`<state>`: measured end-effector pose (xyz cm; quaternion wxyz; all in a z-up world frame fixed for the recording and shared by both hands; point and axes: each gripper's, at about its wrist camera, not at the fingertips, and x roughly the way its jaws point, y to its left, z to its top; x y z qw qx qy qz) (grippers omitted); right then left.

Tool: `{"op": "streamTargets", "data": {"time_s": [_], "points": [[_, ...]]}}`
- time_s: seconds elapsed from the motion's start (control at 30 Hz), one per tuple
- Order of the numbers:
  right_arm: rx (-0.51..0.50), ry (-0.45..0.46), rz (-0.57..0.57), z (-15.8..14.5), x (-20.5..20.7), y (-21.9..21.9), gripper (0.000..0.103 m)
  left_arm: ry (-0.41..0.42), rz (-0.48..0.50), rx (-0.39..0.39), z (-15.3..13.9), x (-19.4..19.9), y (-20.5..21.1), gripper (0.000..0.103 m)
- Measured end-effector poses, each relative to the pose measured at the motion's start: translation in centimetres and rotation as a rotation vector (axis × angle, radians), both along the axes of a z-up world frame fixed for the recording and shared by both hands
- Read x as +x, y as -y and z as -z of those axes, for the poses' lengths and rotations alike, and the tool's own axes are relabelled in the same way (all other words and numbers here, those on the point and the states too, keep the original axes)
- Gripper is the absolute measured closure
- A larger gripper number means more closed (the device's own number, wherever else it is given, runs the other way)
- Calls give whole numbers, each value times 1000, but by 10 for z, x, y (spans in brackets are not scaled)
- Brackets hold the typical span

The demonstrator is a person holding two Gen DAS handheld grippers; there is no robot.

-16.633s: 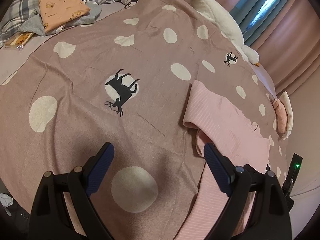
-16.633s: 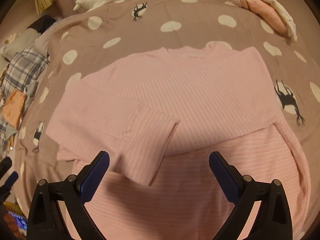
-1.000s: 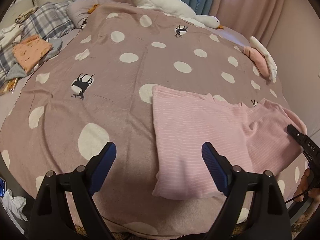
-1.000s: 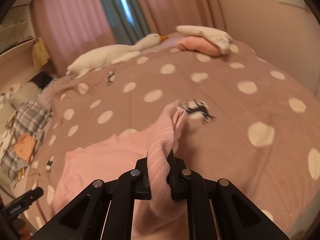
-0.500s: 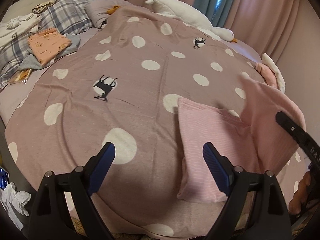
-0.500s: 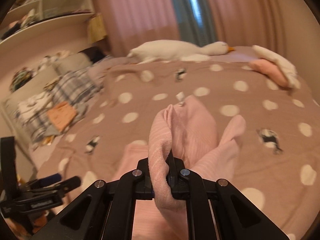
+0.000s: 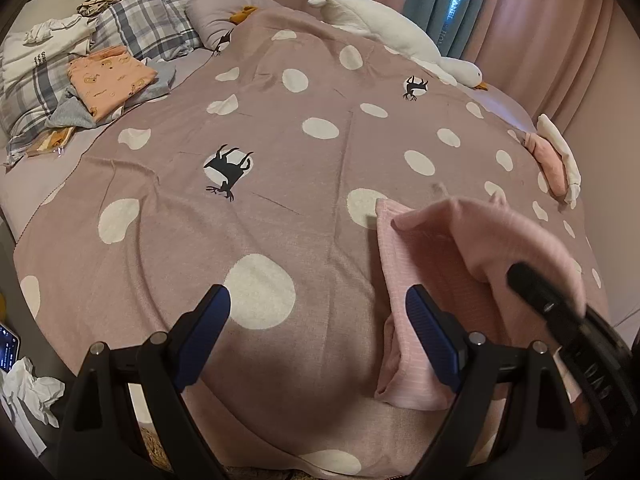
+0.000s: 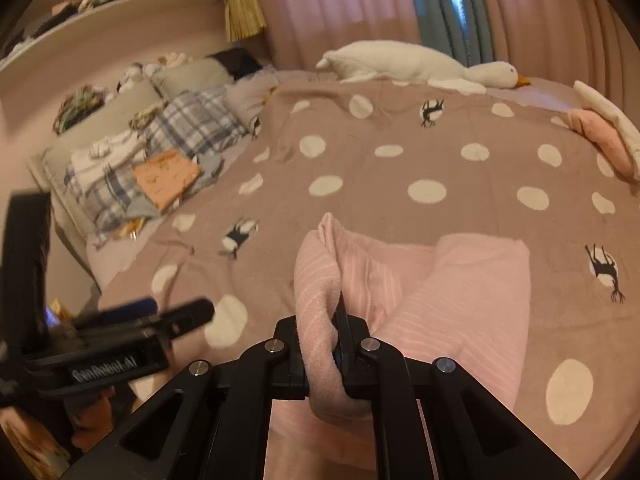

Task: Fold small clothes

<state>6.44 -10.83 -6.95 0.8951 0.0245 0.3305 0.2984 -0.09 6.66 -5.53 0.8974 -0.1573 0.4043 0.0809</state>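
On the bed's spotted blanket (image 7: pixel 280 240), near its front edge, pink top (image 7: pixel 412 304) lies part-folded. Right tool (image 8: pixel 340 344) clenched on one edge, lifting it across; left tool (image 7: pixel 316 320) released, empty. Probably final fold left; lower half hidden.

The bed (image 7: pixel 132 280) was covered with a mauve blanket (image 7: pixel 320 184) with white dots and small black deer figures. On the blanket lay a pink striped garment (image 7: pixel 416 264), partly folded, near the right front part. A long white goose plush (image 7: pixel 384 24) lay along the far edge of the bed, and a pink and cream cushion (image 7: pixel 552 156) rested at the right edge. At the head side, on the left, there were plaid pillows (image 7: pixel 152 24), and an orange folded cloth (image 7: pixel 108 80) lay on grey clothes just beside the blanket's edge. White clothes (image 7: pixel 44 44) were piled further left.
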Motion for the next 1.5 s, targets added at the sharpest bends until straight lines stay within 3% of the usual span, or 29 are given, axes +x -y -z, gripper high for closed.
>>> {"op": "streamTargets", "data": {"time_s": [0.13,0.4,0.6,0.63,0.7,0.73,0.77,0.83,1.0,1.13,1.27,1.5], "points": [[3,-32,-12,8,2,-3,93,-6,-4,-2,1,1,0,13],[-76,-247,-99,66,5,-24,93,-14,-5,3,2,3,0,13],[-35,-290,-113,67,8,-17,91,-15,9,-3,2,5,-1,13],[-29,-292,-120,67,7,-14,88,-14,12,-7,2,6,0,13],[6,-307,-167,60,2,-7,58,-14,19,-14,2,7,0,13],[23,-306,-179,59,0,-4,51,-14,24,-18,1,8,1,13],[45,-295,-189,55,-4,1,44,-13,28,-22,1,8,1,13],[62,-262,-187,46,-11,14,44,-12,39,-28,0,11,4,13],[93,-222,-68,34,-11,59,40,-25,85,-38,4,19,18,13],[86,-231,81,40,3,90,40,-33,156,-67,7,26,31,14],[102,-245,155,48,11,108,40,2,245,-112,0,39,45,15],[113,-242,208,51,13,121,40,-69,387,-154,11,91,82,40]]}}
